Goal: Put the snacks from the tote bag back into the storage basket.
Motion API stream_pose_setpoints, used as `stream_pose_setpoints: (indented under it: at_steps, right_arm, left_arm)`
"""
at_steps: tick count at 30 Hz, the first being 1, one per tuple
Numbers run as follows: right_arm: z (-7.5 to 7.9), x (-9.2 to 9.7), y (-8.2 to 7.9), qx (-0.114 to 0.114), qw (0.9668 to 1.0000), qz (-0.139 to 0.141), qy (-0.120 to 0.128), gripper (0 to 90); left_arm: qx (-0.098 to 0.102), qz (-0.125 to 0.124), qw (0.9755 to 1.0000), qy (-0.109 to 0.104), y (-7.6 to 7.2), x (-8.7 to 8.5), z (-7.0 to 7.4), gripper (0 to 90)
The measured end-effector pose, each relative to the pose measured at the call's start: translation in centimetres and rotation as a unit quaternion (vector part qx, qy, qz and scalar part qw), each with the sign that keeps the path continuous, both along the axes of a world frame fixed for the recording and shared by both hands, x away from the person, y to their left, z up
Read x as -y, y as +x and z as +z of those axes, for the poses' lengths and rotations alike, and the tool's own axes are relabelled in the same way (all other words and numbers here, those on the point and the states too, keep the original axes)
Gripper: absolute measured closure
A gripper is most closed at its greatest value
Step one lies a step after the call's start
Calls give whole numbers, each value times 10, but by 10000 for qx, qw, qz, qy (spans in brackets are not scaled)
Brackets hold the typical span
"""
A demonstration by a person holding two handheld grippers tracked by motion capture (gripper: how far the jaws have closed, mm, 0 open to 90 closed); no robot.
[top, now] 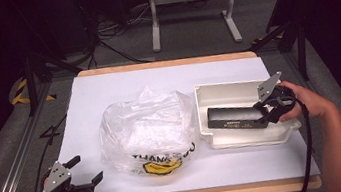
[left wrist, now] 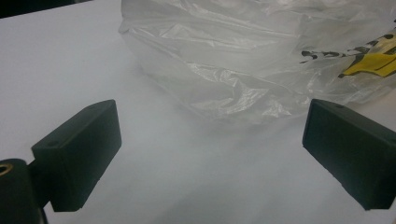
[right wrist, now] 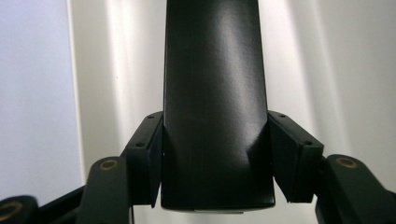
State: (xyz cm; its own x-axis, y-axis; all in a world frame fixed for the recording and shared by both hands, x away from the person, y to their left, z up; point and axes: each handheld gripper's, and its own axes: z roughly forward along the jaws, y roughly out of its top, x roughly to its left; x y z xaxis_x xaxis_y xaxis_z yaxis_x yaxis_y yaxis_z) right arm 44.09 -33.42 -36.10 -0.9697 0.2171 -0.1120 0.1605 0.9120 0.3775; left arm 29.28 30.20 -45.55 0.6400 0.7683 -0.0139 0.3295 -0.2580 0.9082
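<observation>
While the right gripper (top: 267, 111) clamps its jaws on one end of a long black box (top: 235, 118) lying in the white tray (top: 218, 93) at right, the left gripper (top: 82, 175) waits open near the plastic bag (top: 148, 132); bagging apparently remains undone.

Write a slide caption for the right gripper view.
Right gripper shut on a black box above a white tray.

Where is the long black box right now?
In the high view the long black box lies over the shallow white tray at the table's right, beside the clear plastic bag, its right end clamped by the right gripper.
</observation>
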Motion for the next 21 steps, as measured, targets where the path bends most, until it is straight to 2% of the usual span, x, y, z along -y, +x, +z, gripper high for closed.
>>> stream_pose_setpoints:
  at_steps: [6, 10, 12, 15, 18, 21]
  right_arm:
    - [-2, -1, 0, -43, 9992, -99, -375, 426]
    - [-3, -2, 0, -42, 9986, -181, -494, 424]
    - [-6, -2, 1, -38, 9972, -263, -701, 422]
    - [-6, -1, 2, 26, 9974, -273, -669, 419]
    - [-5, 1, 2, 115, 9970, -438, -627, 393]
    - [-4, 2, 2, 88, 9967, -493, -636, 374]
  left_arm:
    - [-6, -9, 10000, 7, 0, 0, 0, 53]
    - [8, -7, 10000, -4, 0, 0, 0, 53]
    - [12, -28, 10000, 0, 0, 1, 0, 53]
    - [9, -36, 10000, 9, 0, 1, 0, 53]
    - [25, -39, 10000, 6, 0, 1, 1, 53]
    - [41, -40, 10000, 3, 0, 1, 1, 53]
